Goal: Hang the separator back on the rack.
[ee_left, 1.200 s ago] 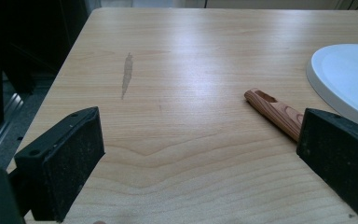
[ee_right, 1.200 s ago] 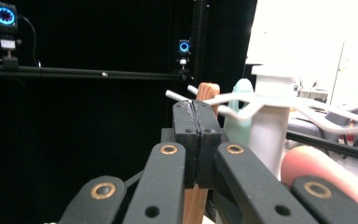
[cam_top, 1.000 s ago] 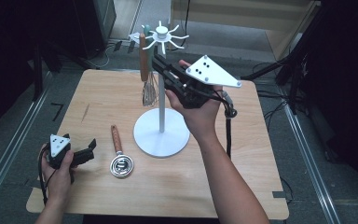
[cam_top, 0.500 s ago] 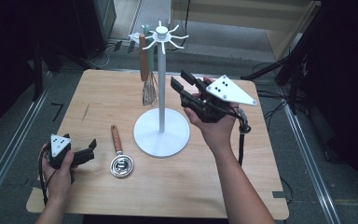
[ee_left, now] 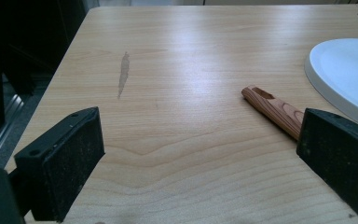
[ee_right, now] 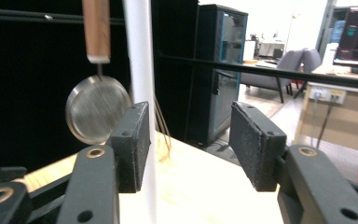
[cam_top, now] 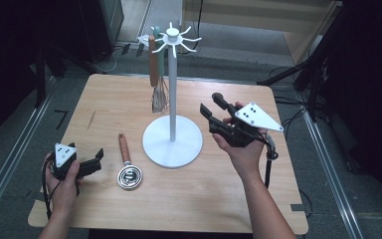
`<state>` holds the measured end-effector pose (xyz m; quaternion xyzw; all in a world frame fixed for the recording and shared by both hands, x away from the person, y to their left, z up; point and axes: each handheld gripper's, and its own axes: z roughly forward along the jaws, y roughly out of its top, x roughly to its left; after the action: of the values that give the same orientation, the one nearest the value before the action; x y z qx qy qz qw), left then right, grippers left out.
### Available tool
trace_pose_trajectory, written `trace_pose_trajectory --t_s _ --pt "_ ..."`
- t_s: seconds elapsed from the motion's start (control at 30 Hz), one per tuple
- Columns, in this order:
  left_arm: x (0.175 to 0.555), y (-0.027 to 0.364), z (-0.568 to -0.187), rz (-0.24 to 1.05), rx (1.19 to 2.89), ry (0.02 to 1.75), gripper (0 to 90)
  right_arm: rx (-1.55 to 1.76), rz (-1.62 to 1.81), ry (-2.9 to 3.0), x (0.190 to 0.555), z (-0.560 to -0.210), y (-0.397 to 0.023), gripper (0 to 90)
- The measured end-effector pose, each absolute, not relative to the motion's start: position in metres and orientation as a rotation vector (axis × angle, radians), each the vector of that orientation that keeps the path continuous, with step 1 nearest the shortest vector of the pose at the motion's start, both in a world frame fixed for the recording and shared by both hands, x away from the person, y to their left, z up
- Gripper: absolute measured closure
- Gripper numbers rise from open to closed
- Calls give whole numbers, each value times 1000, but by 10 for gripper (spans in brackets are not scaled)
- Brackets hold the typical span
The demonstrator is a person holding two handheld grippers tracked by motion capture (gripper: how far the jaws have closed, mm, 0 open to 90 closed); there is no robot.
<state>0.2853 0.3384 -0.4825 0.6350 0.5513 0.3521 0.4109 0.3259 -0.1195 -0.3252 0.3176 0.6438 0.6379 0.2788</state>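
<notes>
A white hook stand (cam_top: 172, 94) rises from its round base (cam_top: 172, 143) at mid-table. From its top hang a brown-handled utensil (cam_top: 153, 62) and a green-handled one behind it, with whisk wires (cam_top: 159, 99) below. In the right gripper view, a round mesh strainer (ee_right: 95, 109) hangs left of the white pole (ee_right: 140, 70). My right gripper (cam_top: 210, 103) is right of the pole. Its jaws have just been opening and nothing is between them (ee_right: 186, 144). My left gripper (cam_top: 98, 160) rests open at the front left. A wooden-handled utensil (cam_top: 125, 152) with a round metal head lies beside it.
The wooden handle (ee_left: 272, 109) lies just past the left gripper's right jaw, with the stand's base (ee_left: 345, 74) beyond it. A dark streak (ee_left: 123, 72) marks the tabletop. Cables and dark equipment surround the table.
My right gripper has come down and to the right, away from the hanging utensils near the stand's top. Its jaws have opened. The left hand has stayed in place.
</notes>
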Motion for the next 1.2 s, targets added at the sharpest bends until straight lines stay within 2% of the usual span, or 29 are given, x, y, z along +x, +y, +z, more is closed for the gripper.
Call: trace_pose_trajectory --t_s 0.6,1.2 --pt "285 338 -483 887 1596 1387 13 999 1589 1737 322 -378 -148 345" --pt "286 337 -483 888 1602 1385 13 1118 1500 1762 314 -431 -176 319"
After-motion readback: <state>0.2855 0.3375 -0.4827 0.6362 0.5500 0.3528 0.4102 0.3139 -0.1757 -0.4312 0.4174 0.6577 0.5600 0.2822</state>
